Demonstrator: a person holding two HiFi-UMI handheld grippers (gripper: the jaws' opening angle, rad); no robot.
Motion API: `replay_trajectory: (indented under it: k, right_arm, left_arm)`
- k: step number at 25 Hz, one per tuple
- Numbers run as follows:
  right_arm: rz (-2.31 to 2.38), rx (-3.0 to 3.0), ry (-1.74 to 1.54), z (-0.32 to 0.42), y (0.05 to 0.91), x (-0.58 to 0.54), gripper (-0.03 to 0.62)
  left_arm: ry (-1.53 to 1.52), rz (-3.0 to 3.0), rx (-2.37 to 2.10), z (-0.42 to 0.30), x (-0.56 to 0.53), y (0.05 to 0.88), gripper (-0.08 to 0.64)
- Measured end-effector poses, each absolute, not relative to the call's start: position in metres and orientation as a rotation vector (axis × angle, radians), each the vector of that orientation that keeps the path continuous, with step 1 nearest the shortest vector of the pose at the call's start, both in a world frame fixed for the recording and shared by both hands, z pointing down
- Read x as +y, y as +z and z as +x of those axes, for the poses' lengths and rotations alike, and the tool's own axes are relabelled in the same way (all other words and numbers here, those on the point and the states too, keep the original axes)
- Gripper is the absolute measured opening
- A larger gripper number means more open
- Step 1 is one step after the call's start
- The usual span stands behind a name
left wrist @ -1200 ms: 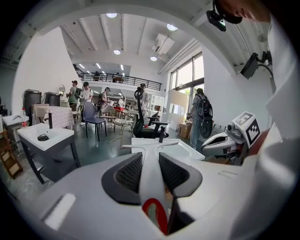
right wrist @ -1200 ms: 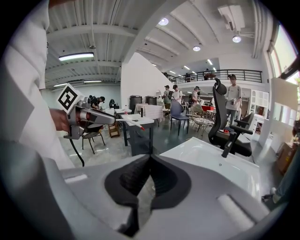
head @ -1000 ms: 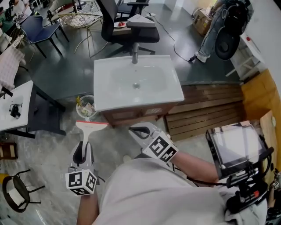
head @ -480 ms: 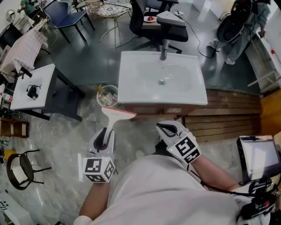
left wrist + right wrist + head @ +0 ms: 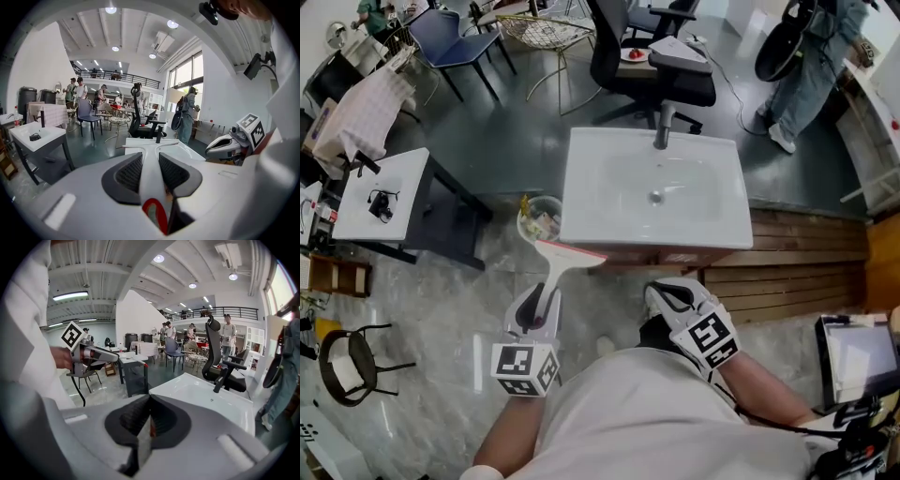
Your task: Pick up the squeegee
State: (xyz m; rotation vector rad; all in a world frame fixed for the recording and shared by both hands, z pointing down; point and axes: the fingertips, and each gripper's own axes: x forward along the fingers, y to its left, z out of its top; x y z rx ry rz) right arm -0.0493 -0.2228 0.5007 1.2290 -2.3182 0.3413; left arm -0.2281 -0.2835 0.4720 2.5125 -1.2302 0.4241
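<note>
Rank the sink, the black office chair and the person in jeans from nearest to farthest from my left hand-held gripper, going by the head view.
1. Sink: directly ahead of the left hand-held gripper, just past the squeegee it holds.
2. Black office chair: behind the sink, on the tap side.
3. Person in jeans: far back, on the right.
</note>
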Motion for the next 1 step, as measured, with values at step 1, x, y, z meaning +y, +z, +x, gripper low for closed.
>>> replay_trajectory:
  k: [1]
  right_arm:
    - [1.230, -2.315, 0.351, -0.0463, 0.5023, -0.2224, 0.002]
  left_arm:
    - [0.431, 2.509, -1.230, -0.2256, -0.2852, 0.4736, 0.118]
